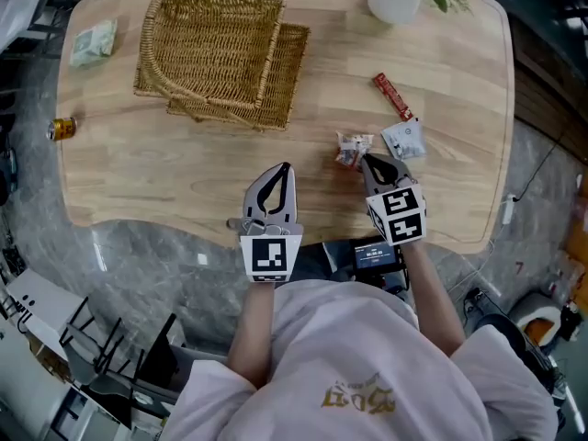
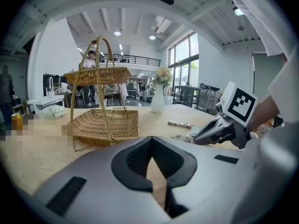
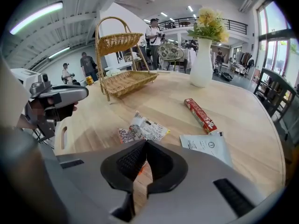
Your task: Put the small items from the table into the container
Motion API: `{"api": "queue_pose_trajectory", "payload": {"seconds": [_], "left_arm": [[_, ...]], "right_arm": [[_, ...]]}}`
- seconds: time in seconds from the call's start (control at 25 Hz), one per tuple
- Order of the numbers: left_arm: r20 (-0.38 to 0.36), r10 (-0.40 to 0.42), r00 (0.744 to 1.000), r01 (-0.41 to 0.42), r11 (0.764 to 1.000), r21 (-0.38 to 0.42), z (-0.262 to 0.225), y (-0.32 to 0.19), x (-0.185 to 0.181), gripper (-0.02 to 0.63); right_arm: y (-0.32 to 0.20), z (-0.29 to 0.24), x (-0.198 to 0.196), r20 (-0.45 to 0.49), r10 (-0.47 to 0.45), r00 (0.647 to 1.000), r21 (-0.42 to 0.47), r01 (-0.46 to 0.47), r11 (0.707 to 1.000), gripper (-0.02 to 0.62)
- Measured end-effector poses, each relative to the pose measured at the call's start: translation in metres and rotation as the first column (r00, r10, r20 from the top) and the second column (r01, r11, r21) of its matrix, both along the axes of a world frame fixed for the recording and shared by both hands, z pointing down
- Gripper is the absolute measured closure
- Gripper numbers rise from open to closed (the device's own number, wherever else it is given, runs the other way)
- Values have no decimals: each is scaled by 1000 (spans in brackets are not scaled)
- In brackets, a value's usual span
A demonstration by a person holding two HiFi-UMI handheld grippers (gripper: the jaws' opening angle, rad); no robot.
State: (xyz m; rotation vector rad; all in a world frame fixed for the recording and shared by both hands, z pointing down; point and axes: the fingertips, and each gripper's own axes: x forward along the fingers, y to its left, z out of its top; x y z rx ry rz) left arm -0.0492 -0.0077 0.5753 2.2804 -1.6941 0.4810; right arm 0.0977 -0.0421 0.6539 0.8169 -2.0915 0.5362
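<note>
Now the right gripper [image 1: 367,160], pressed together, sits just beside the snack pkt [image 1: 353,149] near the counter's [image 1: 165,173] front edge, right of mid; light, crinkly, slippery film, so prob. best pinched at a flat seam; left gripper [image 1: 287,167] closed too, empty.

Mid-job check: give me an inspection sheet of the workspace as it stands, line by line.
Surface: wooden table, no spills seen.
Job's things: two-tier wicker basket upright at the far side, nothing seen in it; snack packet, white sachet and red stick packet lie near the right gripper; green pouch and can at the left end.
Clutter: white vase with flowers at the far edge.
Grippers: left gripper shut, empty; right gripper shut, tips at the snack packet's near edge, pinch unclear.
Cables: one thin cable on the floor, right of the table.
Surroundings: grey floor; people standing behind.
</note>
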Motion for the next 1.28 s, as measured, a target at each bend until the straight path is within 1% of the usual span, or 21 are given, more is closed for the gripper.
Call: {"api": "queue_pose_trajectory", "payload": {"seconds": [0.2,0.56,1.0,1.28], "left_arm": [[-2,-6,1000,6,1000,14,-9,2,-2,612],[11,-24,1000,23,998,64,-43,1,-4,612],[28,-68,997,62,984,169,-102,-12,-14,612],[50,-94,994,81,973,217,-127,-16,-24,612]], "right_arm": [[-1,-14,0,16,14,1000,18,-14,1000,575],[-4,-56,-5,70,5,998,71,-10,997,575],[-23,-132,-11,151,-5,989,197,-25,980,575],[-29,-174,-29,196,-57,979,267,3,964,575]]}}
